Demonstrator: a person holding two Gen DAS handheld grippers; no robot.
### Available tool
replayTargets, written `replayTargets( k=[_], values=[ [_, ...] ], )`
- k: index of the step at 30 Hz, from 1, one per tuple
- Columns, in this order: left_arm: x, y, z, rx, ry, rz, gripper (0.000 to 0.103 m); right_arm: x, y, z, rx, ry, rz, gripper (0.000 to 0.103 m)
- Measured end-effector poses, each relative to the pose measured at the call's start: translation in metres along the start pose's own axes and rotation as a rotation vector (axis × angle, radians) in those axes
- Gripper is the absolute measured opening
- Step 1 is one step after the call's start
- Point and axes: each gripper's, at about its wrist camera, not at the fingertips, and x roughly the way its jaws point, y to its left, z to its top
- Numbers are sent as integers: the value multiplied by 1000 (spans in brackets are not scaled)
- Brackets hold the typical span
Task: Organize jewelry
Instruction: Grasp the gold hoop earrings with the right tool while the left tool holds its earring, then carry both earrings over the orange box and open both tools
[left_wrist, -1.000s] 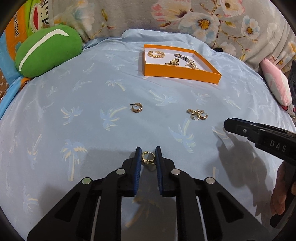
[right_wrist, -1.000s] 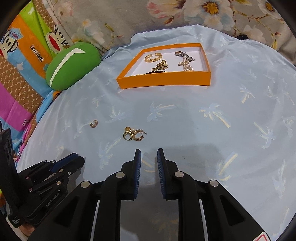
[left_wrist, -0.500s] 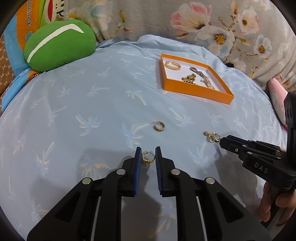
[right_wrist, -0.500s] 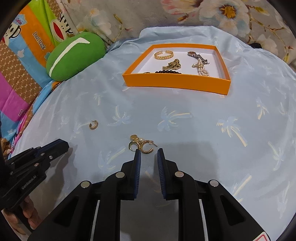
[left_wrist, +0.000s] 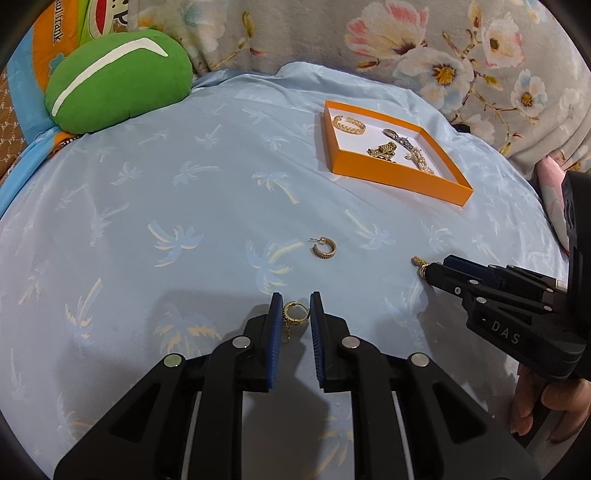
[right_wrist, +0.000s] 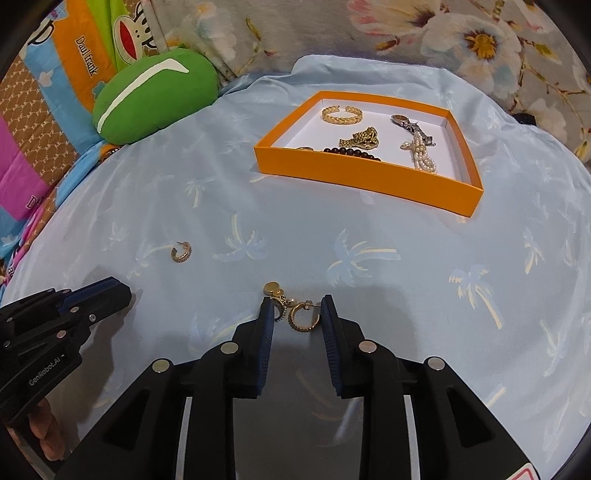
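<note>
My left gripper (left_wrist: 294, 314) holds a small gold earring (left_wrist: 294, 314) between its blue pads, lifted above the cloth. My right gripper (right_wrist: 297, 315) is open around a cluster of gold earrings (right_wrist: 300, 316) that lies on the blue palm-print cloth (right_wrist: 369, 258). A single gold hoop earring (left_wrist: 324, 248) lies on the cloth between both grippers and also shows in the right wrist view (right_wrist: 181, 252). An orange tray (right_wrist: 354, 176) at the back holds a gold bangle (right_wrist: 340, 114), a gold chain, black beads and pearls.
A green plush cushion (left_wrist: 114, 79) sits at the back left. Floral fabric (left_wrist: 443, 55) rises behind the tray. A pink item (left_wrist: 550, 181) lies at the far right edge. The right gripper's body (left_wrist: 517, 306) reaches in from the right in the left wrist view.
The left gripper has lifted and pulled back with its earring. The right gripper has moved forward and opened wider, so the earring cluster now lies between its fingers.
</note>
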Motion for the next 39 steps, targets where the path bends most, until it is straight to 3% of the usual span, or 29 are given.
replayTargets(
  k=[4, 15, 21, 30, 39],
  values=[
    [4, 0, 0, -3, 7, -5, 14, -4, -4, -4, 6, -3, -9, 15],
    [2, -4, 3, 9, -2, -20, 14, -22, -26, -17, 98, -26, -15, 15],
    [-2, -16, 20, 41, -29, -33, 14, -41, -39, -7, 136, -72, -4, 15],
    [3, -46, 91, 96, -112, -96, 14, -50, -73, 51, 174, -164, 7, 15],
    [48, -89, 179, 163, -177, -129, 14, -4, -108, 102, 221, -168, 10, 15]
  ],
)
